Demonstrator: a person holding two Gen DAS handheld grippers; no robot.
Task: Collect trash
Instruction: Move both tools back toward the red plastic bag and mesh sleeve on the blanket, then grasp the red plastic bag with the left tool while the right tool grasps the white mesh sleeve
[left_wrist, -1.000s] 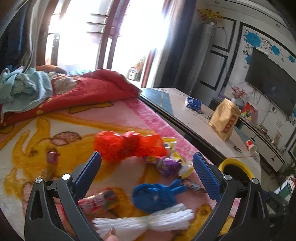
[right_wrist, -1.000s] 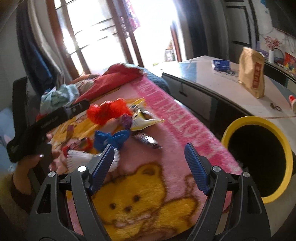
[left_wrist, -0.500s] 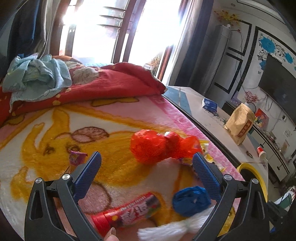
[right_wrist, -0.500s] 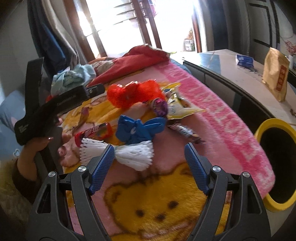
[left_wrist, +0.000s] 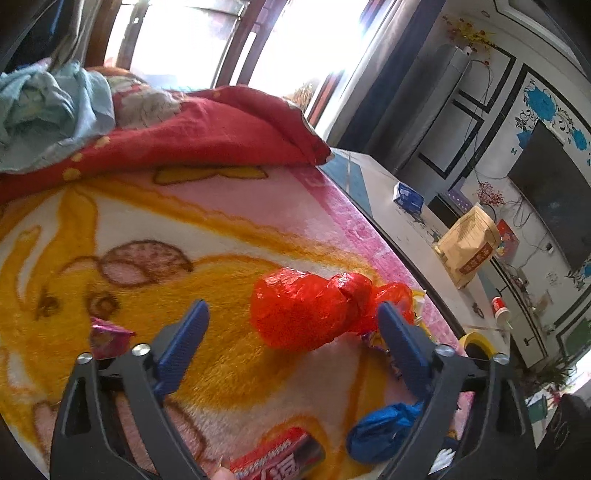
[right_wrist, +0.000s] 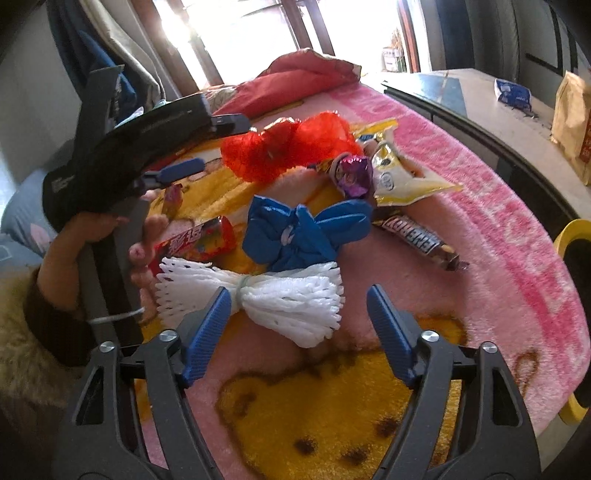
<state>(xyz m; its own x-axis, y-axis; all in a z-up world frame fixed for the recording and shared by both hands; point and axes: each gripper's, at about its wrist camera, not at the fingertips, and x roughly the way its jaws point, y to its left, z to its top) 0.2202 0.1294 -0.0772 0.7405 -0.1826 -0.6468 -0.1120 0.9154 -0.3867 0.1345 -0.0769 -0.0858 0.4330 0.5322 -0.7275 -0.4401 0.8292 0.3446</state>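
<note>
Trash, assorted, scattered on a pink-and-yellow cartoon blanket (right_wrist: 480, 229) spread over a bed.

- Red plastic bag (left_wrist: 306, 310), knotted, crumpled; lies just ahead of the left gripper (left_wrist: 291, 343), between the lines of its fingers but beyond their tips. Fingers apart, holding nothing.
- White foam net (right_wrist: 258, 295), tied at the middle; directly in front of the right gripper (right_wrist: 297, 325), just past its tips. Fingers apart, holding nothing.
- Blue plastic bag (right_wrist: 295, 236), knotted; touching the far edge of the foam net.
- Red snack tube (right_wrist: 199, 240), lying flat, left of the blue bag and near the person's left hand (right_wrist: 96, 229).
- Purple foil wrapper (right_wrist: 352, 173), between the red and blue bags.
- Yellow-and-white snack packet (right_wrist: 402, 177), right of the purple wrapper.
- Chocolate bar wrapper (right_wrist: 417, 238), dark, just right of the blue bag.
- Small pink wrapper (left_wrist: 107, 338), apart from the rest, beside the left gripper's left finger.

Surroundings: yellow-rimmed bin (right_wrist: 572, 243) beyond the bed's right edge; desk (left_wrist: 413, 236) bearing a brown paper bag (left_wrist: 469, 247) and a blue packet (left_wrist: 408, 194); red quilt (left_wrist: 207, 136) at the bed's far end.
</note>
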